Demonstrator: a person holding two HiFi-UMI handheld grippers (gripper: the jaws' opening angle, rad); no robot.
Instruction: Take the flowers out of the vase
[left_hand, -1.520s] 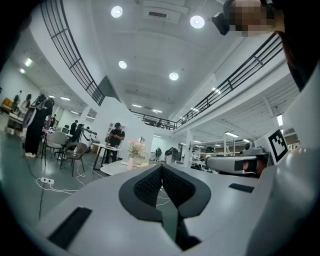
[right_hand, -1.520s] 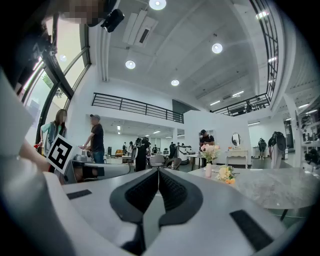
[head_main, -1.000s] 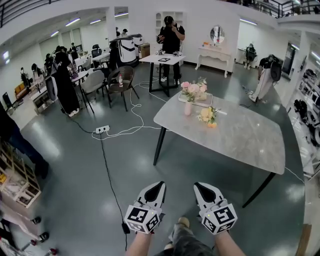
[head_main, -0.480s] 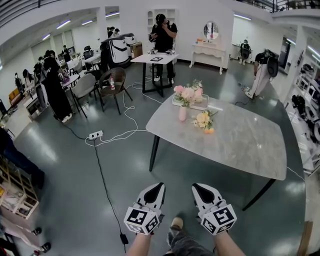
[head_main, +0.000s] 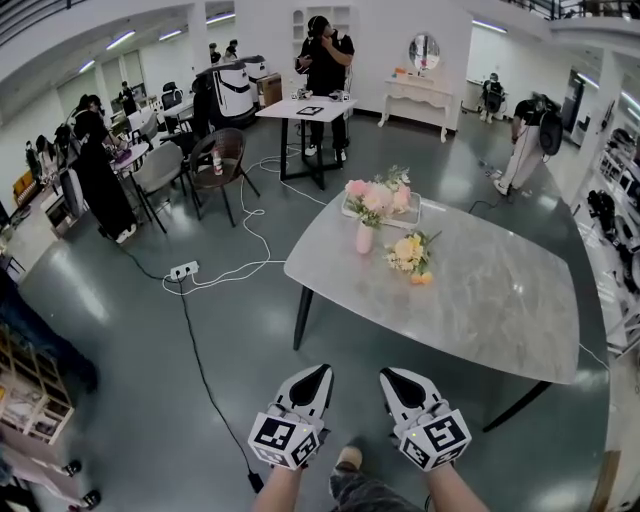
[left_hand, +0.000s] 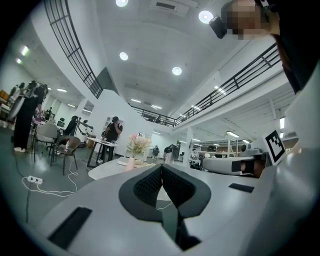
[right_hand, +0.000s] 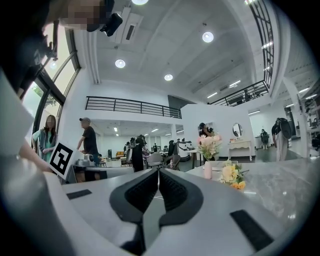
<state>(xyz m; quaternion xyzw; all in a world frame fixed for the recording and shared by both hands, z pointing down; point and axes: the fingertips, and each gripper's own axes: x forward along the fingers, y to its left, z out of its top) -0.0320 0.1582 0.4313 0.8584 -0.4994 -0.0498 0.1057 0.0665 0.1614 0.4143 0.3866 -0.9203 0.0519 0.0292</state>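
Note:
A small pink vase (head_main: 364, 238) with pink flowers (head_main: 372, 196) stands upright near the far left corner of the grey marble table (head_main: 480, 300). A yellow flower bunch (head_main: 410, 255) lies on the tabletop just right of it. Both grippers are held low in front of me, well short of the table. My left gripper (head_main: 322, 371) and right gripper (head_main: 386, 374) are shut and empty. The left gripper view shows the shut left gripper (left_hand: 161, 167) with the vase (left_hand: 130, 163) far ahead. In the right gripper view, beyond the shut right gripper (right_hand: 159, 172), are the vase (right_hand: 207, 170) and the yellow bunch (right_hand: 231, 175).
A white tray (head_main: 415, 208) sits behind the vase. Cables and a power strip (head_main: 182, 270) trail over the floor left of the table. Chairs (head_main: 215, 158), a white table (head_main: 305, 110) with a person (head_main: 326, 50) and several other people stand further back.
The table with the vase has come closer and lower in the head view as I walk towards it. Both grippers stay shut, side by side.

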